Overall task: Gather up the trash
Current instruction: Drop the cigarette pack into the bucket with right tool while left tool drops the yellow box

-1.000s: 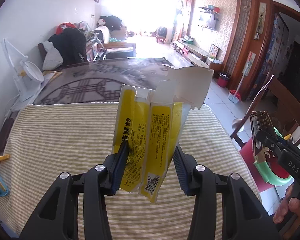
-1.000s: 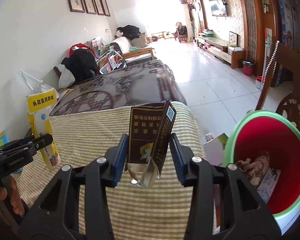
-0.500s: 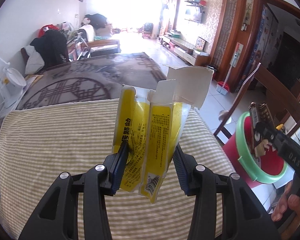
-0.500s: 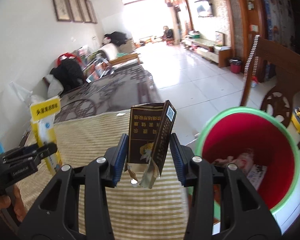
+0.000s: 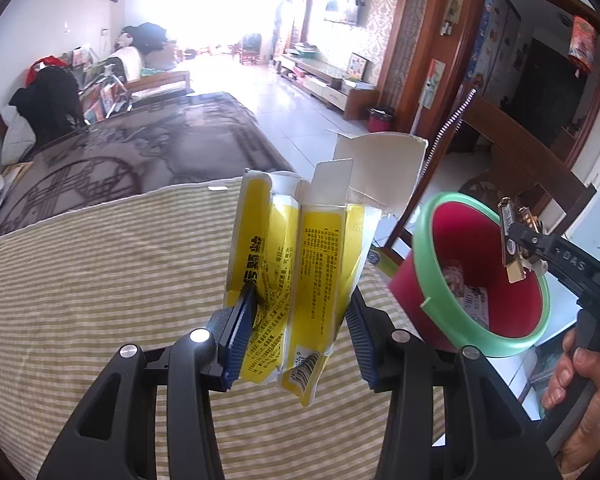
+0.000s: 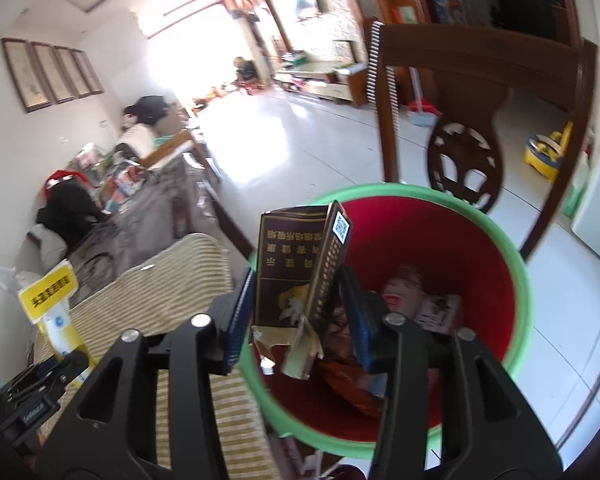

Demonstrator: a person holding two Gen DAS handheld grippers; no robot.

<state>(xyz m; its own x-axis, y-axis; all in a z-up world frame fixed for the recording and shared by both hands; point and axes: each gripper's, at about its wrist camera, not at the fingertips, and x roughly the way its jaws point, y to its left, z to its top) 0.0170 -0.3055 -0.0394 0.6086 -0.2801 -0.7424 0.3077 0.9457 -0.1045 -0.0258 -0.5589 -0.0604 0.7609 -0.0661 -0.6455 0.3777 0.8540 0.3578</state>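
Observation:
My left gripper [image 5: 296, 328] is shut on a crumpled yellow and white box [image 5: 300, 256], held upright over the striped tablecloth [image 5: 100, 280]. My right gripper [image 6: 298, 320] hangs over a red bin with a green rim [image 6: 516, 280]. Its jaws are opening, and a dark brown carton [image 6: 288, 264] still stands loose between them, with a gap at the right pad. In the left wrist view the same carton [image 5: 510, 236] sits in the right gripper [image 5: 520, 248] above the bin [image 5: 432, 240]. Other trash lies inside the bin.
A wooden chair [image 6: 468, 160] stands just behind the bin. The bin sits off the table's right edge on the tiled floor. A hand [image 5: 580, 380] grips the right tool's handle. A dark patterned tabletop [image 5: 120, 168] lies beyond the cloth.
The right gripper swung right from over the table to above the bin, rolled, and its jaws widened off the dark carton. The left gripper moved right with the yellow box, closer to the bin.

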